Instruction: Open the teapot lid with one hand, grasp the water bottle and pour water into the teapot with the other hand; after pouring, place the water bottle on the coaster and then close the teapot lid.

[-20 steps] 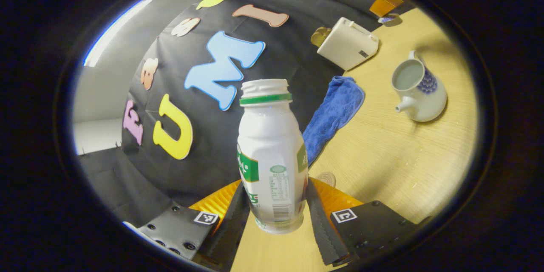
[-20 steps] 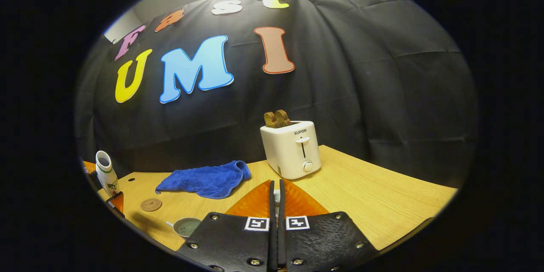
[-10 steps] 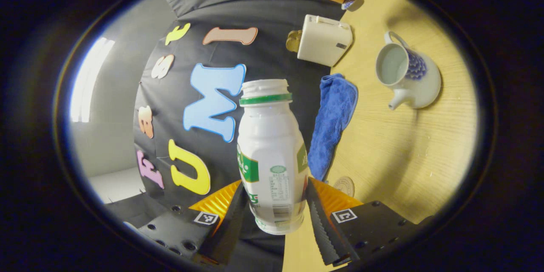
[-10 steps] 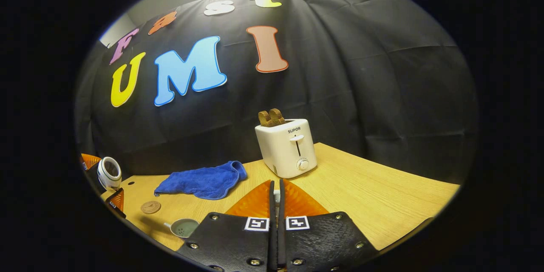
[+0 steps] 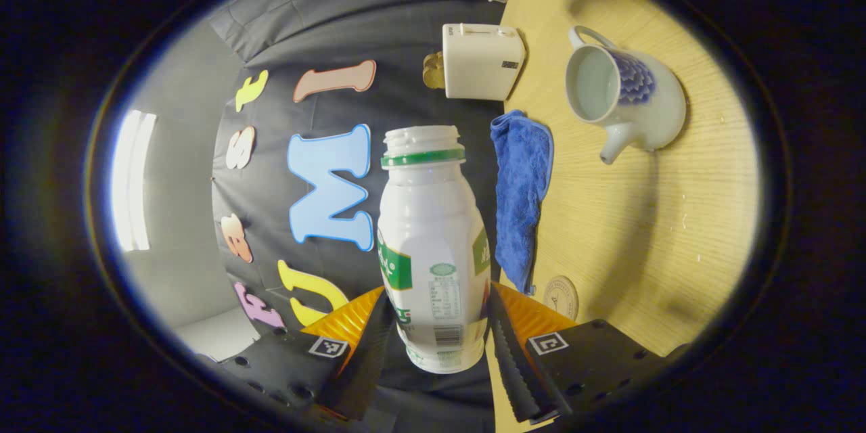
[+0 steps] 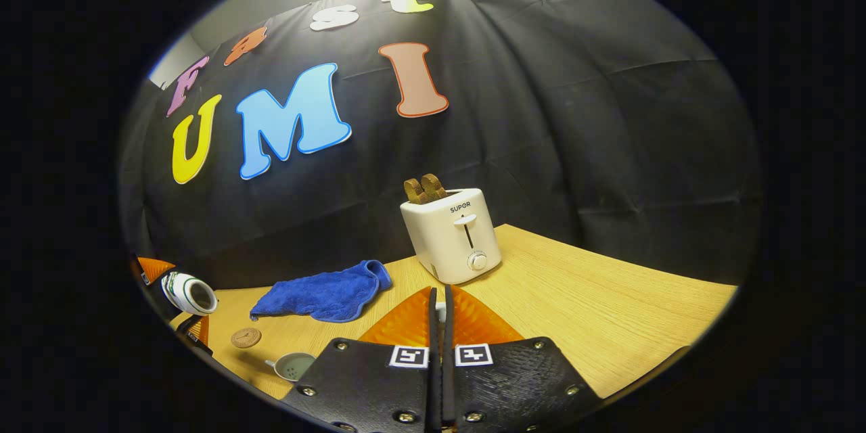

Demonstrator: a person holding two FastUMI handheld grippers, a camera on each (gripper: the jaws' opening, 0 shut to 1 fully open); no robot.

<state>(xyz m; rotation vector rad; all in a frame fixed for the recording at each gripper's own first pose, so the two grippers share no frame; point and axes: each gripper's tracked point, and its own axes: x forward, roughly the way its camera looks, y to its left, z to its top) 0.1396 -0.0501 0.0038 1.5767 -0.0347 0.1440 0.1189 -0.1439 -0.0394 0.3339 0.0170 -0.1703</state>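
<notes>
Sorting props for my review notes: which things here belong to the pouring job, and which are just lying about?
Job:
- water bottle, uncapped, gripped in the left claw
- teapot, lid off
- coaster
- right claw, closed; what it holds is hidden

Lying about:
- toaster
- blue cloth

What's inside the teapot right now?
The teapot stands open, lid off. Its pale inner wall shows, with strainer holes visible in the right gripper view. Whether it holds water cannot be told.

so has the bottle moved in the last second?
Yes. In the right gripper view the water bottle has tipped from upright to nearly on its side, mouth turned toward the blue towel.
</notes>
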